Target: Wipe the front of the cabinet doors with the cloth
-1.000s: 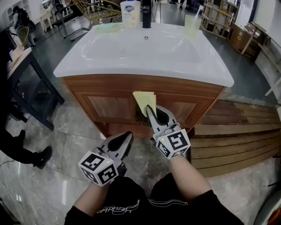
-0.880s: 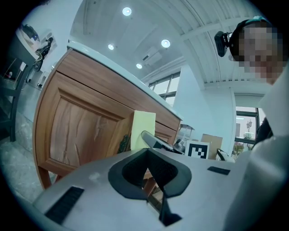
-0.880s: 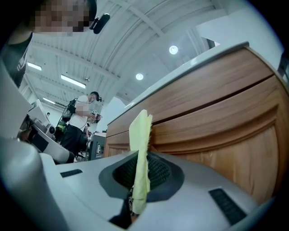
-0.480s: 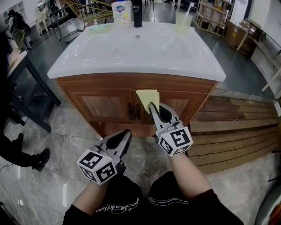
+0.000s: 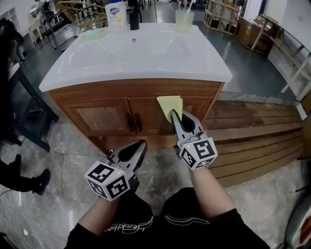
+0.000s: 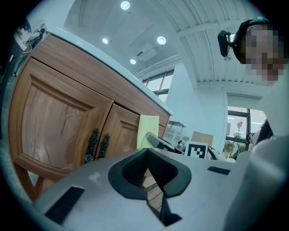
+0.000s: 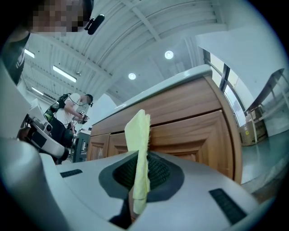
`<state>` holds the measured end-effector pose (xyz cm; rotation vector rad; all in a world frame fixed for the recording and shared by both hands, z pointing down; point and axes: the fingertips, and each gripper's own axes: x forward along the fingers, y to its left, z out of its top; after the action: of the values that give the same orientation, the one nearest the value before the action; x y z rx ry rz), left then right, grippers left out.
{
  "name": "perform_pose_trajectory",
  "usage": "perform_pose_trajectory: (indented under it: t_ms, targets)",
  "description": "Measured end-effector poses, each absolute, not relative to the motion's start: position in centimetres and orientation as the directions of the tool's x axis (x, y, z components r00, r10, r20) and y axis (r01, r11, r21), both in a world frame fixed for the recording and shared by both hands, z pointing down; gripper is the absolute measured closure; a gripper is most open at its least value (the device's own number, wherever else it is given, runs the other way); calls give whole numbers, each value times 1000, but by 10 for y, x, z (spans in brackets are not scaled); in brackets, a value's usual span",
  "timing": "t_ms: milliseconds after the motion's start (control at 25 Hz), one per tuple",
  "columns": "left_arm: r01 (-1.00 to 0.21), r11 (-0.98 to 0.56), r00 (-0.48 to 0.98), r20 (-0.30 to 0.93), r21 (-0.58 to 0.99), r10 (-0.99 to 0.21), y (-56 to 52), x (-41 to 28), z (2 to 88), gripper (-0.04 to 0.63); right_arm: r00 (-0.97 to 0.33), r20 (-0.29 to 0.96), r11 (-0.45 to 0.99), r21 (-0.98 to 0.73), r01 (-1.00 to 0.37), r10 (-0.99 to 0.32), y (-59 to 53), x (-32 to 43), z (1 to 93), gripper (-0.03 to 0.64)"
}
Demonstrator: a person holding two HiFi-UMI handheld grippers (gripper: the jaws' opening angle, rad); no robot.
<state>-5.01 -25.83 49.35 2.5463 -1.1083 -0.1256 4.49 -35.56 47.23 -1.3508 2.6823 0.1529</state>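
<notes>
The yellow cloth (image 5: 170,104) stands upright, pinched by its lower edge in the right hand-held gripper (image 5: 174,115), whose jaws are clamped on it. In the right gripper view the cloth (image 7: 139,149) rises as a folded strip from between the jaws. It sits in front of the upper part of the right cabinet door (image 5: 194,113), just right of the pair of dark handles (image 5: 132,122). Whether it actually touches the wood I cannot tell. The left cabinet door (image 5: 95,116) is bare.

The left hand-held gripper (image 5: 141,144) hangs lower and nearer, left of the right one and well off the doors, its jaws drawn together with nothing between them. Its own view looks up past the handles (image 6: 97,142) to the cloth (image 6: 147,131) on the far door.

Above the doors lies the white basin surface (image 5: 136,53). At its far edge stand a black tap (image 5: 132,9), a soap bottle (image 5: 115,9) to the left of it, and a pale green cup (image 5: 184,19) to the right. Wooden planks (image 5: 257,141) lie to the right of the cabinet, on the grey marble floor (image 5: 48,194). A person's dark leg and shoe (image 5: 34,180) show at the left edge.
</notes>
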Motion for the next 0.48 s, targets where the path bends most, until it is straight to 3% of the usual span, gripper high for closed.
perform_pose_trajectory:
  t_ms: [480]
  targets:
    - [-654,-660,724,54,370,-688,-259,-20,492,590,-439,-179,441,30,-897,-881,-357,136,466,577]
